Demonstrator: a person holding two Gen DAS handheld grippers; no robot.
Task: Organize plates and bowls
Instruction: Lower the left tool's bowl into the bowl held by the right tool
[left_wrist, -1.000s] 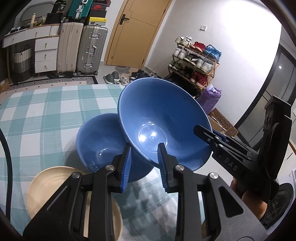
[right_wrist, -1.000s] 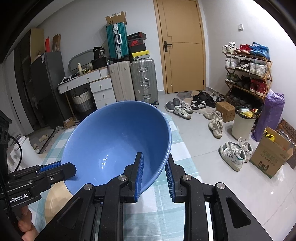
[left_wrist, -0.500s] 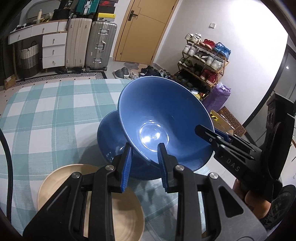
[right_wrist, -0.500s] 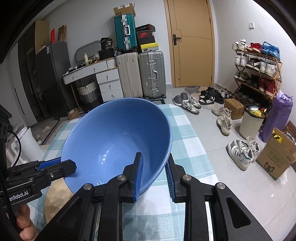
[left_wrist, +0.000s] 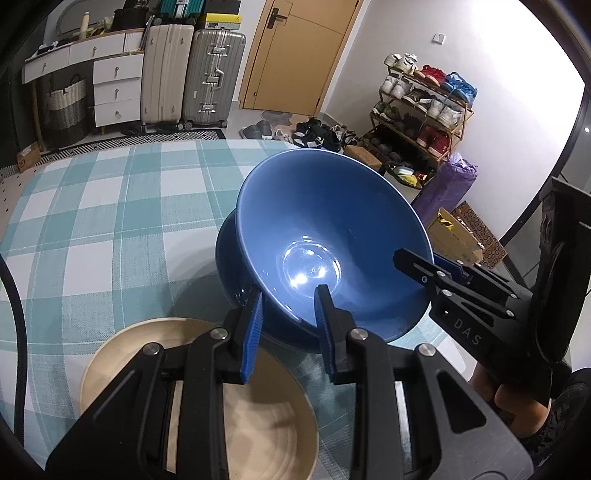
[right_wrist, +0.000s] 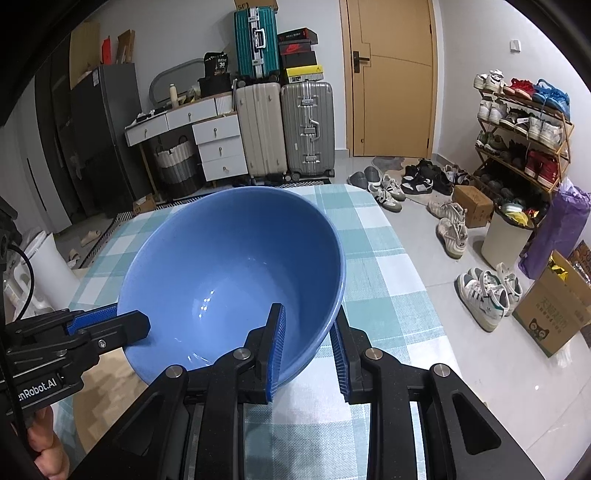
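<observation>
A large blue bowl hangs tilted between both grippers. My left gripper is shut on its near rim, one pad inside and one outside. My right gripper is shut on the rim at the bowl's other side, and its fingers show in the left wrist view. The left gripper's fingers reach in from the left of the right wrist view. A second, darker blue bowl stands on the checked tablecloth right under the held one; whether they touch I cannot tell. A beige plate lies in front.
The table's right edge drops to a tiled floor with several shoes, a shoe rack, a white bin and cardboard boxes. Suitcases and a drawer unit stand by the far wall. A black cable runs along the left.
Both grippers have brought the large bowl down and over the darker bowl, which lay to its left before and now sits beneath it. The beige plate shows more.
</observation>
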